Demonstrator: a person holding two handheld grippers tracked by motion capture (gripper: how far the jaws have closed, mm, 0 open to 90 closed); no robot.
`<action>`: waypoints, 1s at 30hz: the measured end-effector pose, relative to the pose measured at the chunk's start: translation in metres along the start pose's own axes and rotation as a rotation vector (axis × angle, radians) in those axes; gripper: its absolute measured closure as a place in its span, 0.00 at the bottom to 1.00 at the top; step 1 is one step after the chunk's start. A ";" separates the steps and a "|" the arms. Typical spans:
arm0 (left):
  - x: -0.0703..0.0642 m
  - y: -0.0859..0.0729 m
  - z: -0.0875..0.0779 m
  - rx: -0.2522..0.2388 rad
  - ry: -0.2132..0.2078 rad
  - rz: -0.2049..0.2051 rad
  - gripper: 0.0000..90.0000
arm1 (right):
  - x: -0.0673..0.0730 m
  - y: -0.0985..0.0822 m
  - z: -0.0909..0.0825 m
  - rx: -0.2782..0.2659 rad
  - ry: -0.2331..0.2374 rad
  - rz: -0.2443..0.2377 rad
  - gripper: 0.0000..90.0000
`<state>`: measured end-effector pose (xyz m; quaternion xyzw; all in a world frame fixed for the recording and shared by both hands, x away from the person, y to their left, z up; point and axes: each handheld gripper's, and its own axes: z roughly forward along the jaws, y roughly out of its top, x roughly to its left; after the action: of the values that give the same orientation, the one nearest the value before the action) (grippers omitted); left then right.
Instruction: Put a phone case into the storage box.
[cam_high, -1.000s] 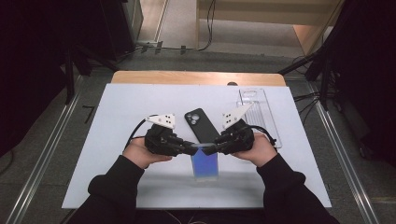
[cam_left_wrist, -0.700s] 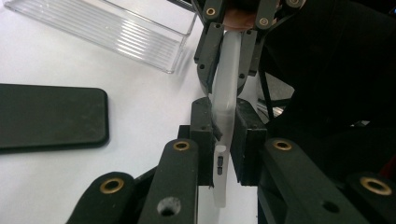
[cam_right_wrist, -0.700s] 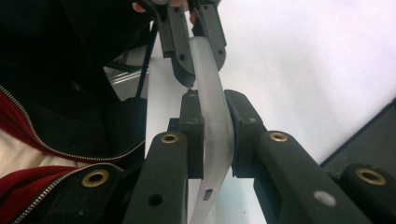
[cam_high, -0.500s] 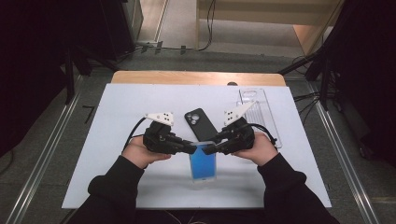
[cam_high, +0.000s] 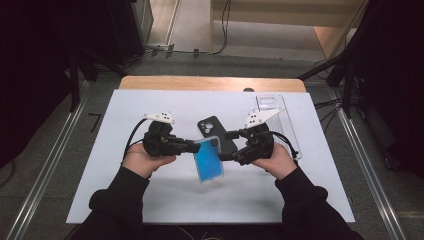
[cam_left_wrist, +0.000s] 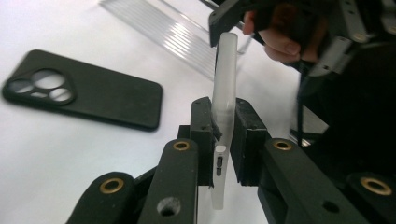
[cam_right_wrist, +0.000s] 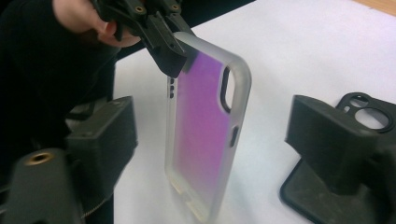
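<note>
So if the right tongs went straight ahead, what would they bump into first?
Probably the frosted clear phone case with the blue-purple back. It stands between the open right tongs, held at its top corner by the left tongs. Depth is hard to judge.

White counter (cam_high: 125, 190), wood strip (cam_high: 210, 83) along its far edge. Black phone case (cam_high: 216, 131) lies flat mid-counter, camera cutout at the far end. Clear case (cam_high: 277, 117) lies flat to its right, apart from it, near the counter's right edge. Cables (cam_high: 220, 30) on the floor beyond.
</note>
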<state>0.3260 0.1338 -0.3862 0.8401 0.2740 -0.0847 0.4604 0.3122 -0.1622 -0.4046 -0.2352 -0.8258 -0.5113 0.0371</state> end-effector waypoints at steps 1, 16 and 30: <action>0.000 0.000 -0.001 -0.005 0.017 -0.005 0.91 | 0.000 -0.001 0.001 -0.011 -0.009 0.008 0.07; -0.006 0.005 -0.007 -0.075 0.166 -0.084 0.90 | 0.008 -0.002 0.017 -0.039 -0.192 0.159 0.00; -0.012 0.007 0.000 -0.075 0.223 -0.154 0.90 | 0.022 -0.003 0.038 -0.058 -0.336 0.176 0.00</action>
<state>0.3196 0.1258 -0.3759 0.8028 0.3902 -0.0155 0.4505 0.2983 -0.1233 -0.4182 -0.3895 -0.7814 -0.4834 -0.0636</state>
